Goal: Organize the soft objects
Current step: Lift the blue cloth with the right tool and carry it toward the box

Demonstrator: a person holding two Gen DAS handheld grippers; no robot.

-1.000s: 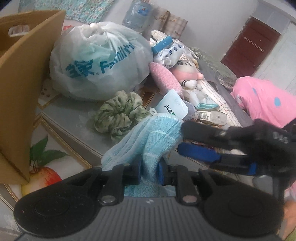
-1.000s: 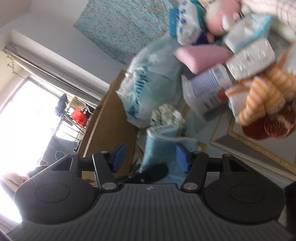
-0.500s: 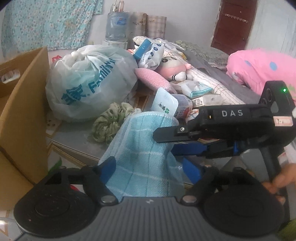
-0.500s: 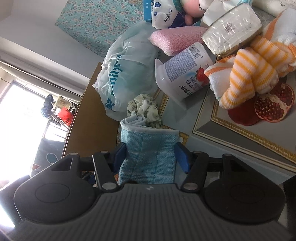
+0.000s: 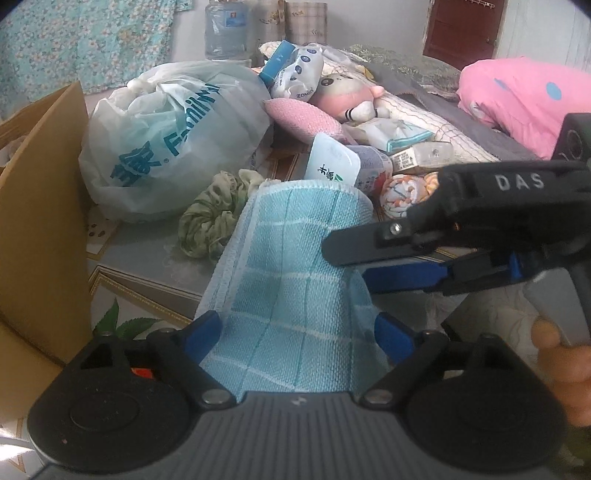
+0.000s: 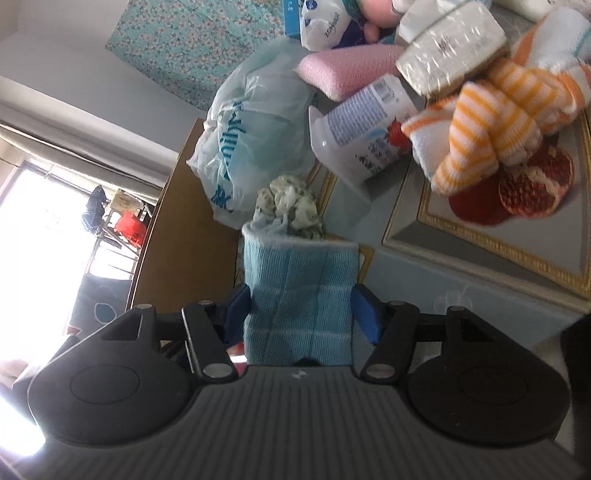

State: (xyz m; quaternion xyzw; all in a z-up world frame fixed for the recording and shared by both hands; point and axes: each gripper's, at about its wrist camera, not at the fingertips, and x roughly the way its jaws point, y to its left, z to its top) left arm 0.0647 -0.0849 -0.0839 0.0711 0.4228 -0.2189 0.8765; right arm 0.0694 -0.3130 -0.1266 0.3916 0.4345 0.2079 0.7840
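Left wrist: checked terry towel

A pale wall fills the top of the left wrist view, with a teal floral curtain at upper left and a dark red door at upper right. A large water bottle stands against the wall at top centre. In the right wrist view, a bright window glares at mid left. The tabletop wears a cloth printed with fruit and gold borders.
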